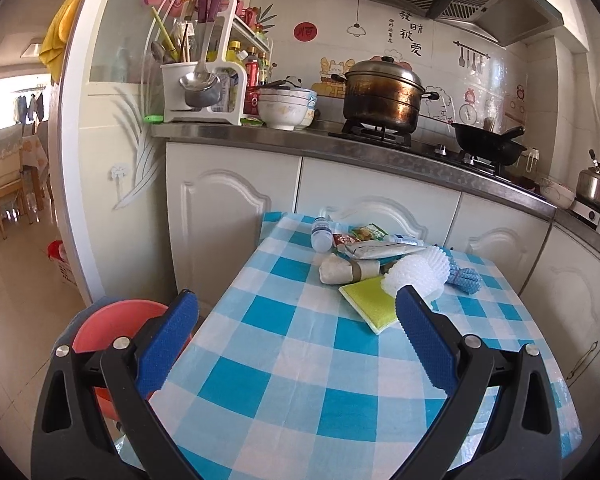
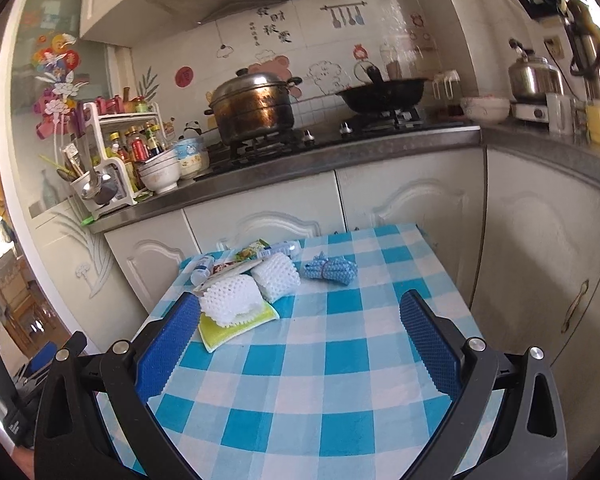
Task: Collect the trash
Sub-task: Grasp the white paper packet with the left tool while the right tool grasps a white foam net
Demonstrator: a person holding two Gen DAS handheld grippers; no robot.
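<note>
The left tongs hang low over the near edge of the bench, spread wide with nothing between the ridged blue pads; they point along the checked blue-and-white cloth toward the litter. The right tongs sit in much the same pose, just as widely parted and empty, aimed across the cloth from the other side. Below the bench's left edge a round red basin shows behind the left tongs.

The trash lies in a loose heap on the far left part of the bench. Nearest is a flat yellow-green sponge pad with a white edge. On it rests a white foam net sleeve, soft and dimpled, and a second white net sleeve sits just beside that. A rolled beige paper wad lies next to them. A bundled blue foam net lies apart to the right. Behind come crumpled foil wrappers and a small clear plastic bottle on its side.

Beyond stand white cabinet doors, then the hob with a tarnished steel pot and a black wok.
</note>
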